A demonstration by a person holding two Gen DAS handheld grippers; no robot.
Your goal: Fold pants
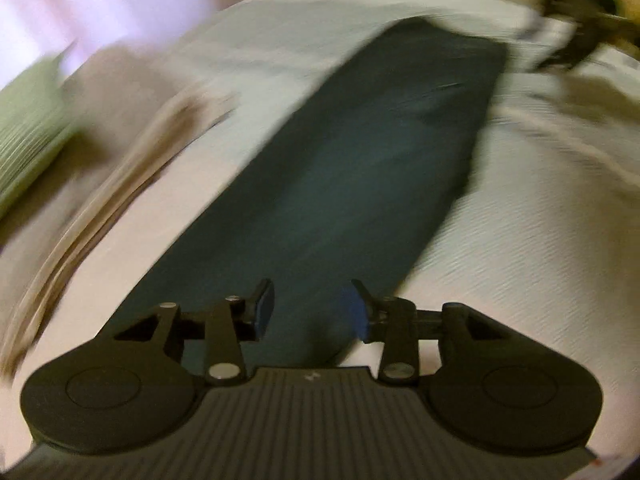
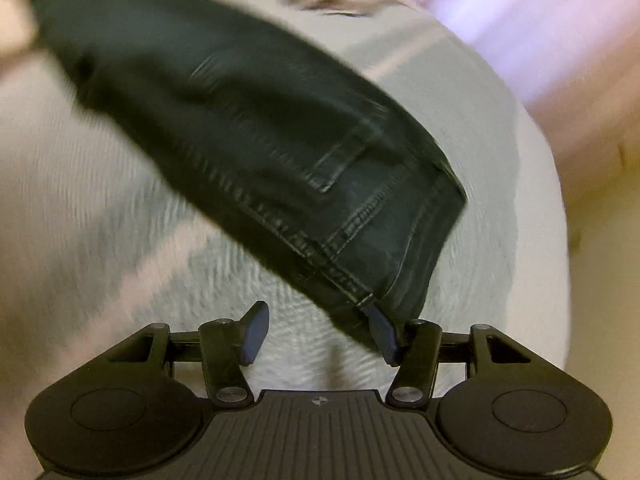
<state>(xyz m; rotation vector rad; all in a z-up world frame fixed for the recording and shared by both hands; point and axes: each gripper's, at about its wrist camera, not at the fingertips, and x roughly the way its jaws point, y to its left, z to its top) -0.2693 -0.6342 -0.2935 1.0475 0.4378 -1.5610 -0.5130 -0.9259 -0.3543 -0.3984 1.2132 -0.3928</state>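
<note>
Both views are pretty smeared with motion blur, so take the finer details loosely. Closest in the left wrist view, the left hand-held gripper (image 1: 310, 308) has its jaws parted with a clear gap, and nothing is pinched in there, you just see dark fabric underneath through the gap. Its blue pads (image 1: 265, 306) aren't pressing on anything.

In the right wrist view, the right hand-held gripper (image 2: 320, 334) also stands apart, jaws fairly wide. The right-side pad sits right at the corner of the waistband end, where the stitching and a belt-loop bit show; whether it actually touches the cloth I can't tell. The other pad has only bedding behind it, so nothing is clamped.

The pants (image 1: 340, 168) are dark, look like black or very dark blue denim, and they're lying in a long flat strip on a pale, whitish textured bedspread (image 1: 520, 260). From the left view the strip runs away from the gripper toward the far end. From the right view the same pants (image 2: 248, 132) cross diagonally, with a back pocket and seams visible near the closer end.

Further off on the left there's a green striped cushion-ish thing (image 1: 28, 128). At the far top right of the left view, a dark blurry shape (image 1: 580, 20) is probably the other tool, hard to say.
</note>
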